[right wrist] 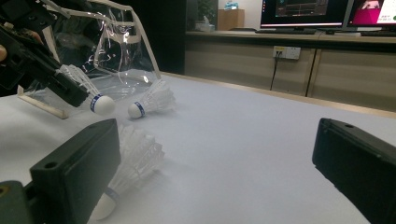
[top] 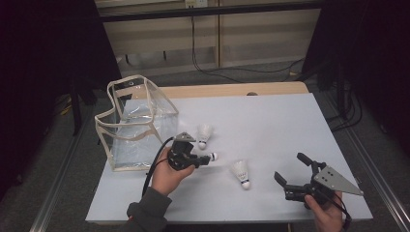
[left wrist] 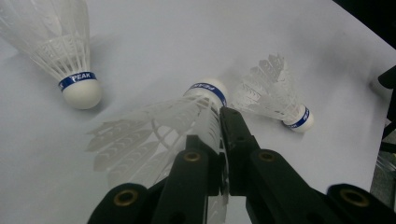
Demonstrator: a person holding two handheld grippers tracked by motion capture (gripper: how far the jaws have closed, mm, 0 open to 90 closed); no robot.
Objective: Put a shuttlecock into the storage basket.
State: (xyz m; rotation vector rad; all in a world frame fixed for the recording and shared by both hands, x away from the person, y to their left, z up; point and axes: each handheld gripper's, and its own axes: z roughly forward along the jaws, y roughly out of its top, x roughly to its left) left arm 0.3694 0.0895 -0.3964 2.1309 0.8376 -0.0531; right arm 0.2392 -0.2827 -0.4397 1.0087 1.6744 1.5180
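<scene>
Step in hand: carrying a shuttlecock to the bag. Clear plastic bag [top: 138,123], open-topped, stands just left of the left hand-held gripper [top: 205,158], whose jaws are clamped on the held shuttlecock [left wrist: 187,121] by its feathers. Next move likely calls for lifting over the bag's rim. Right hand-held gripper [top: 290,169] waits wide and empty. Two loose shuttlecocks lie on the desk [top: 270,121]: one [top: 204,134] beyond the left gripper, one [top: 241,173] between the grippers.

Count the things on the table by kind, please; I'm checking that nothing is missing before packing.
Shuttlecocks: 3, one on the table, one held in the left hand-held gripper, one near the right hand-held gripper
Clear bag: 1
Total: 4
</scene>
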